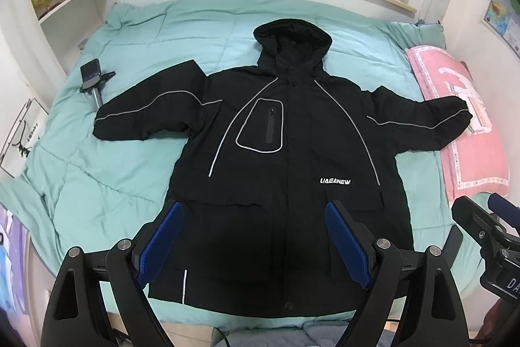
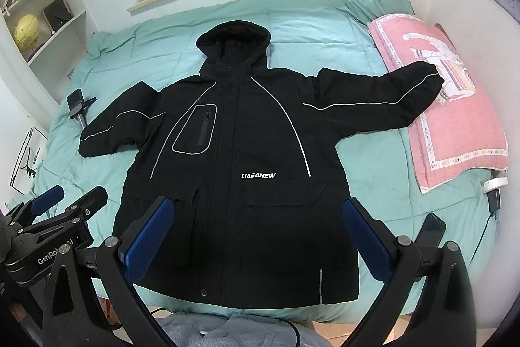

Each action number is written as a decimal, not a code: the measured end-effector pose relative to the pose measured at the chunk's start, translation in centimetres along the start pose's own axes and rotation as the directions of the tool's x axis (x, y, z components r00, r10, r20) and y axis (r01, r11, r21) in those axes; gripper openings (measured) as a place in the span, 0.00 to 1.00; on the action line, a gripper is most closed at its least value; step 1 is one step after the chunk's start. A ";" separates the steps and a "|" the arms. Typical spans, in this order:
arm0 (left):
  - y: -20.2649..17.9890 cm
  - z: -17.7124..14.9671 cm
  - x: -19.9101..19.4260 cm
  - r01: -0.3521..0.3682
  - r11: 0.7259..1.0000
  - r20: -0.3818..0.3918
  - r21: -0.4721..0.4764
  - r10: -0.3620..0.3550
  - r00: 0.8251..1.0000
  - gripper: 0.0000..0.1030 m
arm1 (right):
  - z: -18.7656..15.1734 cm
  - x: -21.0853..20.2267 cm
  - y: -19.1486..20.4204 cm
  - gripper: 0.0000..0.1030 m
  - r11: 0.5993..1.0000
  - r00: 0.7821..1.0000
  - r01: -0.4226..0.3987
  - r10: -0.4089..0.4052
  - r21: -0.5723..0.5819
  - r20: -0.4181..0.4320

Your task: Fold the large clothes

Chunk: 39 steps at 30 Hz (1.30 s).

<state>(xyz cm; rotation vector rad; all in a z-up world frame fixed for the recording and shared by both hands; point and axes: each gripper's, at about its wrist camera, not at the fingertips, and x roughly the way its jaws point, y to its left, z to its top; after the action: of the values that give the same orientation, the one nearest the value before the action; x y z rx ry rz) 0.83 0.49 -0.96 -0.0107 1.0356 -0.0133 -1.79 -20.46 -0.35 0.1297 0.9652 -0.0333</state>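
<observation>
Jacket [image 1: 286, 158] first, in the left wrist view: it lies flat and face up on the bed [image 1: 97, 178], hem at the near edge, hood toward the window, so its long axis runs from the viewer straight away. Both sleeves stretch sideways; the far-right cuff rests on a pink pillow [image 1: 468, 132]. The left gripper [image 1: 255, 246] hovers above the hem with its 2 fingers [image 1: 159, 243] spread wide and nothing between them. Judging by that, folding has not begun, and a sleeve is the sensible start: pinch near the cuff, lift only a little, and lay it across the chest so the padded fabric does not drag the body askew.

Right wrist view: the same jacket, hood still pointing at the window. The right gripper [image 2: 258, 239] also hangs over the hem, fingers wide and empty. Its nearer sleeve is the one on the pillow, so clear the cuff off the pillow before swinging it inward.
</observation>
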 end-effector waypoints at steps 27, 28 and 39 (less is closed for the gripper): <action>0.0 0.3 1.0 0.002 1.000 -0.019 -0.007 -0.002 1.000 0.87 | 0.2 0.8 -0.6 1.00 1.000 1.000 0.002 -0.002 -0.003 0.008; -0.1 0.4 1.0 0.005 1.000 -0.022 -0.008 -0.005 1.000 0.87 | 0.2 0.8 -0.6 1.00 1.000 1.000 0.002 -0.002 -0.003 0.006; 0.0 0.8 1.6 0.025 0.999 -0.033 -0.024 -0.026 0.999 0.87 | 0.7 1.5 -0.7 1.00 1.000 1.000 -0.007 0.007 0.005 0.002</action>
<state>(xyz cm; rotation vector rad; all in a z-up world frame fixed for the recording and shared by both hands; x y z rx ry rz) 2.31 0.49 -1.90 -0.0456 1.0694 -0.0246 -0.45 -21.20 -1.28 0.1377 0.9627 -0.0299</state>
